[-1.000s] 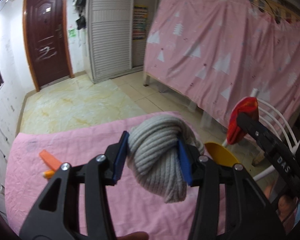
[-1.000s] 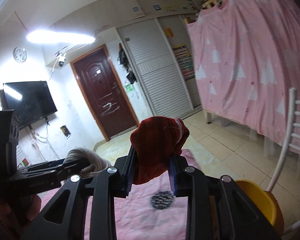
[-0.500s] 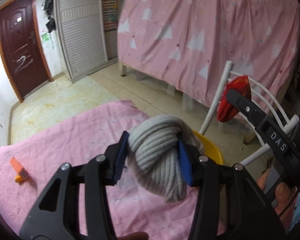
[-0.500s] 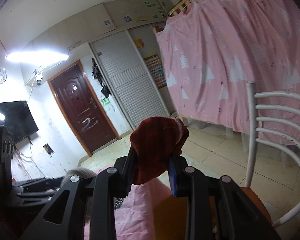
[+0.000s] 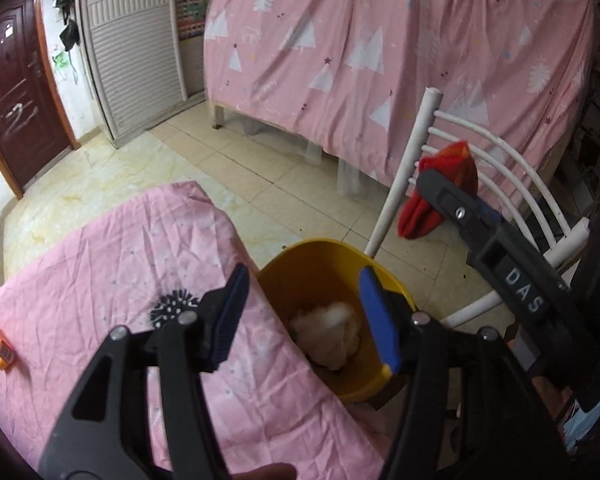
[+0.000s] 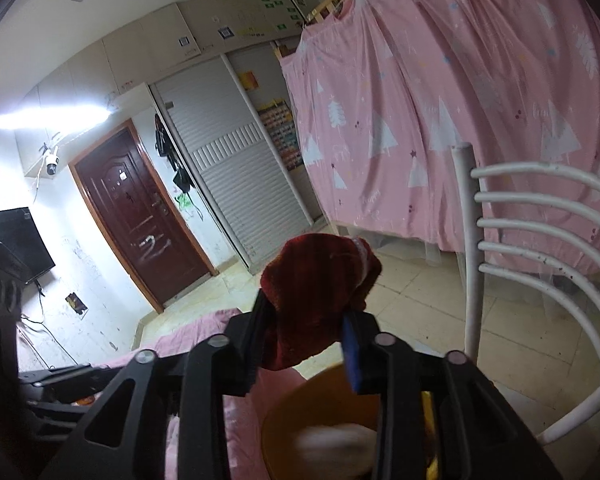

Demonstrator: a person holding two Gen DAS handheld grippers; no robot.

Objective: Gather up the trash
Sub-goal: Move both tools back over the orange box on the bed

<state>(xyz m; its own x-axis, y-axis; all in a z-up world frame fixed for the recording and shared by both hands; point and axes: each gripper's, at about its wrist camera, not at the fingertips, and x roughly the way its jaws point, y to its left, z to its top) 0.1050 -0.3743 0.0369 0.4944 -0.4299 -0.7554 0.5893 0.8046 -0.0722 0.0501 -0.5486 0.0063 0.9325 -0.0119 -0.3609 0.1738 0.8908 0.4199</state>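
My left gripper (image 5: 304, 320) hangs over the yellow bin (image 5: 324, 246), its jaws opening with nothing between them. A pale grey rolled sock (image 5: 328, 334) lies blurred at the bottom of the bin. My right gripper (image 6: 304, 344) holds a red sock (image 6: 316, 296) just above the bin's rim (image 6: 300, 404). Its jaws are opening, and the sock still sits upright between the pads. In the left wrist view the red sock (image 5: 420, 216) hangs at the tip of the right gripper, in front of the chair. The grey sock (image 6: 332, 440) shows as a white blur in the bin.
The bin stands at the corner of a table under a pink cloth (image 5: 120, 260). On the cloth lie a small orange item (image 5: 2, 348) and a dark round patch (image 5: 176, 308). A white slatted chair (image 5: 420, 140) stands just behind the bin. Beyond it hangs a pink curtain (image 5: 380, 60).
Both grippers swung right and down toward the bin and chair. The left jaws opened and the grey sock dropped into the bin. The red sock stays in the right gripper.
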